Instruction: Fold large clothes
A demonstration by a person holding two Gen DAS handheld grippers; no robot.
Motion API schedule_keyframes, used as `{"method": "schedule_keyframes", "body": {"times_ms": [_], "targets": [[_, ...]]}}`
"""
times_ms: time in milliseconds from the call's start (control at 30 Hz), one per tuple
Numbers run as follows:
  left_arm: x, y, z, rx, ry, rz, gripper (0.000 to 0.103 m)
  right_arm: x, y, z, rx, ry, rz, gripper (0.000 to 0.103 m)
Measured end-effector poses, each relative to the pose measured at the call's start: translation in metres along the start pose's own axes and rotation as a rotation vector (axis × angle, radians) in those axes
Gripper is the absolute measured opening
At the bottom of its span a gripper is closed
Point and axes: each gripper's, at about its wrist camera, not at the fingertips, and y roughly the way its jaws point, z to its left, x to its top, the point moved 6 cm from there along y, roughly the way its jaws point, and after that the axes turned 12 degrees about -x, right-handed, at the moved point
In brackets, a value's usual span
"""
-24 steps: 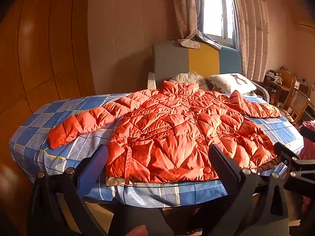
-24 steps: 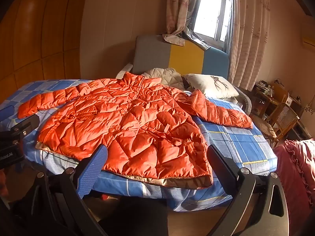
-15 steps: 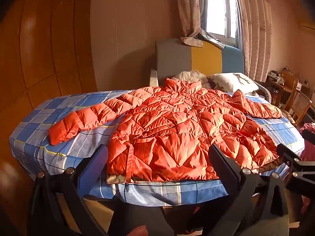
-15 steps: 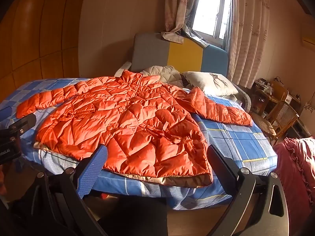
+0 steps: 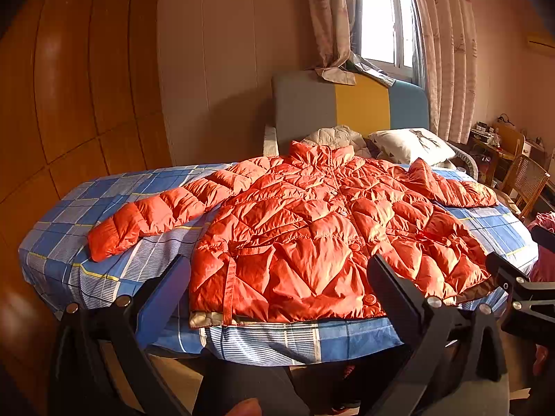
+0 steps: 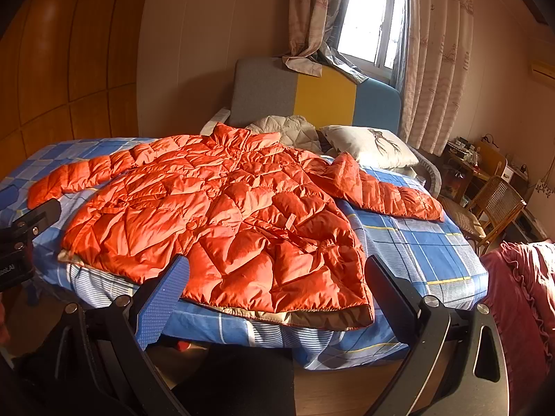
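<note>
An orange quilted puffer jacket (image 5: 312,235) lies spread flat, front up, on a bed with a blue checked sheet (image 5: 69,208). Both sleeves stretch outward, the left one (image 5: 156,215) and the right one (image 5: 458,187). The jacket also shows in the right wrist view (image 6: 225,215). My left gripper (image 5: 277,270) is open and empty, in front of the bed's foot edge, near the jacket's hem. My right gripper (image 6: 275,270) is open and empty, before the hem's right corner (image 6: 347,315). Each gripper shows at the edge of the other's view.
A grey, yellow and blue headboard (image 5: 347,107) stands at the far end with a white pillow (image 5: 412,145) and a beige quilt (image 5: 336,137). Wooden panelling lines the left wall. A desk and wicker chair (image 6: 496,204) stand right, with a dark red cloth (image 6: 520,298).
Both grippers have drifted slightly nearer and higher against the bed, so the jacket sits a little lower in both views. Both stay open; the jacket has not moved.
</note>
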Motion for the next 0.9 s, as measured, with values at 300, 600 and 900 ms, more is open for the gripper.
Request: {"method": "schedule_keyframes", "body": {"times_ms": [300, 600, 900], "targets": [[-0.0001, -0.001, 0.0003, 0.004, 0.001, 0.0, 0.101, -0.0002, 0.0013, -0.0007, -0.002, 0.0, -0.001, 0.1], [-0.0016, 0.0, 0.0016, 0.006, -0.003, 0.002, 0.101, -0.0015, 0.0032, -0.0009, -0.004, 0.004, 0.0, 0.1], [-0.0023, 0.0011, 0.0032, 0.007, -0.004, 0.001, 0.101, -0.0003, 0.0017, -0.0011, -0.005, 0.004, 0.002, 0.1]]}}
